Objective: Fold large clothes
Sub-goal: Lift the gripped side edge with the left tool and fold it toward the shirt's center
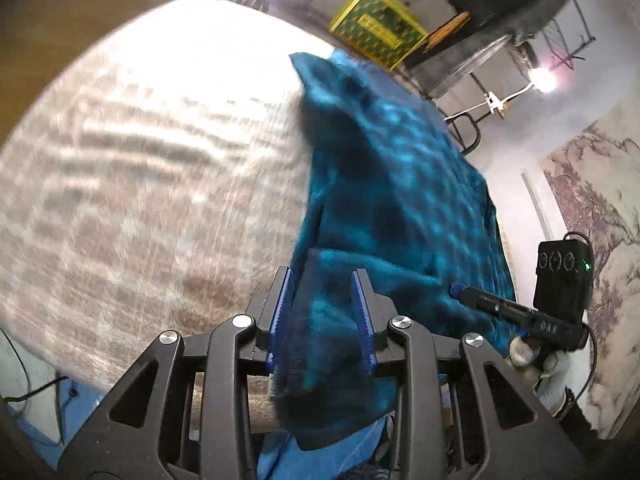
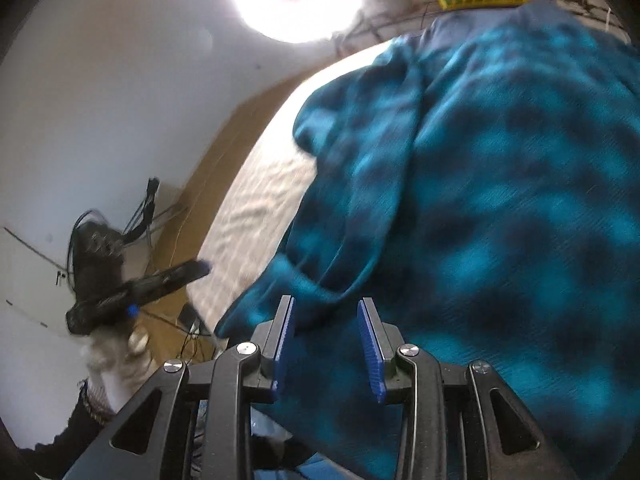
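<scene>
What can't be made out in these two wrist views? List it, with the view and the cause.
- Left wrist view: whether the left gripper pinches the blue garment; cloth fills the gap and everything is motion-blurred.
- Right wrist view: whether the right gripper grips the garment; blur smears the cloth at the pads.
- Both views: the garment's type and full outline; the lower and right edges cut it off.
- Left wrist view: the bed cover pattern, washed out by glare.

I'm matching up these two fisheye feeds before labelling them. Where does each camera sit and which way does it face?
Left wrist: rides the left tool, facing forward and down at the blue garment on the pale surface; the gloved hand holding the right tool shows.
Right wrist: rides the right tool, facing the same garment; the other gloved hand shows.
Shared: garment, pale surface.
</scene>
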`<state>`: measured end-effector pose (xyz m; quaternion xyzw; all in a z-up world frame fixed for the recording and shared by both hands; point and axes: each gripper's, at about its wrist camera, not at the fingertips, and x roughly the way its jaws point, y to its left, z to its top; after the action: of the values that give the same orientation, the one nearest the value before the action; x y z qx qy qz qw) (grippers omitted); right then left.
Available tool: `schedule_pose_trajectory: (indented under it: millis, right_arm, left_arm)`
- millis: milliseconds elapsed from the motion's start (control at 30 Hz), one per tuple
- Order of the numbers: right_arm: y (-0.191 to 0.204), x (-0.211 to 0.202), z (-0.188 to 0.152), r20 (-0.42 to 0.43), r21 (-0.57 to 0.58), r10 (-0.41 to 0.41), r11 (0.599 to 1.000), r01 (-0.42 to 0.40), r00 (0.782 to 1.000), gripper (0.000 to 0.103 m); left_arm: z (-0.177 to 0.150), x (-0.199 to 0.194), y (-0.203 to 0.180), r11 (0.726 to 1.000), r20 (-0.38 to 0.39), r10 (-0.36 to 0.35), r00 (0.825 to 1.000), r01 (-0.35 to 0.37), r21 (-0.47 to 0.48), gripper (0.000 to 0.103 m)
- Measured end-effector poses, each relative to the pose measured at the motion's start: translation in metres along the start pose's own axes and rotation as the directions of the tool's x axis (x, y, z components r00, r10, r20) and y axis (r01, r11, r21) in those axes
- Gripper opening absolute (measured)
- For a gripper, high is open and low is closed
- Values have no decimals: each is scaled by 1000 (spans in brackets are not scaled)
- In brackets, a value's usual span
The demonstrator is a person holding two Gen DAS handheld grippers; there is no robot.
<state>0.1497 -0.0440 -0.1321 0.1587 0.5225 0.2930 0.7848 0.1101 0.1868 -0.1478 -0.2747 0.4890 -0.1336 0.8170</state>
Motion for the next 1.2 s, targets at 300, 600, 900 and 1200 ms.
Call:
schedule_pose_trajectory:
  millis: [300, 600, 900, 1200]
  right_arm:
    - [10, 14, -6, -14, -28, -48, 998, 48, 999, 35]
    - [-6, -3, -1, 24, 26, -48, 999, 47, 999, 35]
    - [-13, -17, 0, 42, 63, -21, 998, 19, 999, 42]
    - [-8, 3, -33, -94, 32, -11, 999, 14, 995, 43]
  left_arm:
    - [-14, 44, -2, 1000, -114, 19, 993, -17, 14, 6]
    - [-44, 5, -62, 974, -54, -100, 994, 109, 200, 3]
    - [-92, 2, -95, 947, -149, -117, 982, 155, 280, 13]
    - [-64, 5, -21, 1000, -63, 12, 998, -11, 24, 25]
